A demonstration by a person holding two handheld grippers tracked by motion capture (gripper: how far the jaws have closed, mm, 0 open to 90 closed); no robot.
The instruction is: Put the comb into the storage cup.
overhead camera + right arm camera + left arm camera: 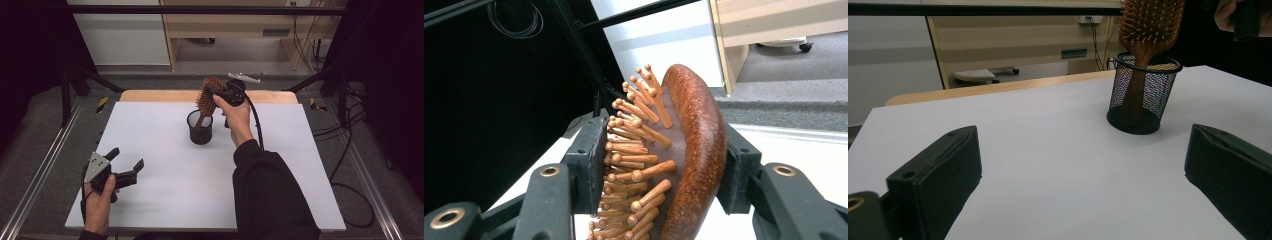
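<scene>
1. Two black jaws of the left gripper (128,161) stand wide apart just above the white table (165,170) at its near left, with nothing between them; the hand rests at the table's edge.
2. Well apart from it, past mid-table, the mesh cup (200,128) stands upright with the brush (209,97) handle-down inside it, its head leaning out over the rim.
3. Handling, as I judge it: the brush is wood, stiff and light, with a smooth domed back that could slide on a pad, and peg bristles on a soft cushion that give under pressure. The head is the handy place to grip, flat across back and bristles; the handle is already down in the cup.
4. The cup looks light and open-weave, so a sideways tug on the brush could tip it.
5. The right gripper (214,93) has the brush head between its jaws, one pad against the pegs (634,155), the other at the wooden back (696,150). The jaws are narrowly apart and seem to be slackening, so the hold looks loose rather than firm.
</scene>
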